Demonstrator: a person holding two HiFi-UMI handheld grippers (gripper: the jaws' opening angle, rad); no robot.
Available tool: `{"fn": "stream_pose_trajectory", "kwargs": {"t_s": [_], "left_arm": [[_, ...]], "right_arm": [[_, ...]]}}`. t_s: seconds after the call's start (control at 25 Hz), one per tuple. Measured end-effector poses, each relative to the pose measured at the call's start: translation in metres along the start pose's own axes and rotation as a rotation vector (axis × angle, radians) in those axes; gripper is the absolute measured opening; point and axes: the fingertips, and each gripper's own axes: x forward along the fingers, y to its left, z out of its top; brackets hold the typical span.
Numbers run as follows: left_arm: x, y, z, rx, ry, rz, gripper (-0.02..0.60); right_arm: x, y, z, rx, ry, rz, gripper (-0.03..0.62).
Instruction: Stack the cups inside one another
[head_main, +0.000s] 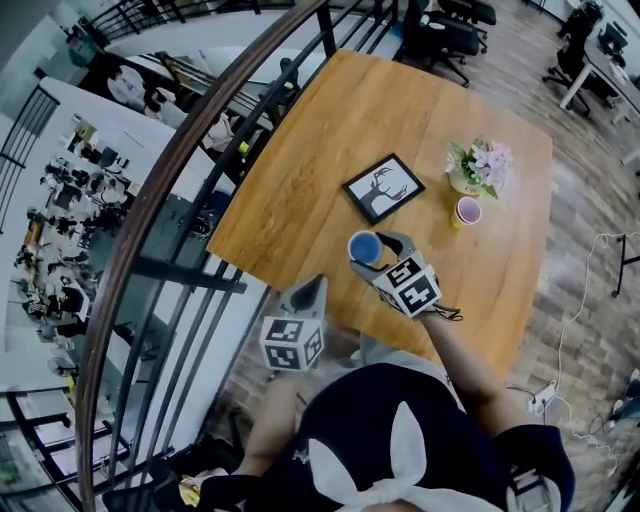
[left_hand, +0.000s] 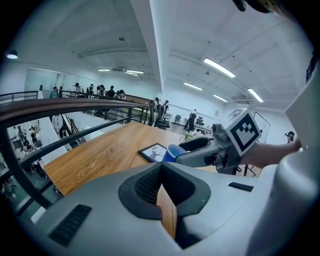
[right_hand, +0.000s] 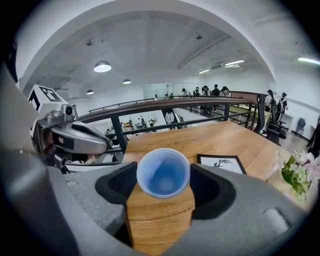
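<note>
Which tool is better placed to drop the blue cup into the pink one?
Right. The right tool grips the blue cup over the table, nearer the pink cup beside the flowers. The left tool is shut, empty, at the table's near edge.

Navy top (head_main: 350, 415), white collar (head_main: 405, 440), grey hand-held grippers (head_main: 312, 284) (head_main: 372, 250), black-and-white marker cubes (head_main: 292, 343) (head_main: 413, 284)

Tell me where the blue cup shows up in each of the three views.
Head view: blue cup near centre, just below the framed deer picture.
Left gripper view: blue cup near centre, right of that picture.
Right gripper view: blue cup dead centre, clamped in the right gripper.
Shared landmark: the framed deer picture, visible in every view.
</note>
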Motion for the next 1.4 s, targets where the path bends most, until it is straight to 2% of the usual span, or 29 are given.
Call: {"fn": "stream_pose_trajectory", "kwargs": {"t_s": [0.64,0.96,1.4], "left_arm": [[0.010,-0.027,0.011,0.039,-0.015,-0.048,0.017],[0.029,-0.055,0.011,0.074,0.003,-0.095,0.017],[0.066,-0.108,0.007,0.146,0.051,-0.218,0.017]], "right_arm": [[-0.041,-0.012,0.025,-0.004,-0.087,-0.040,0.328],[-0.068,-0.035,0.019,0.019,-0.114,-0.094,0.328],[-0.117,-0.086,-0.013,0.076,-0.121,-0.227,0.328]]}}
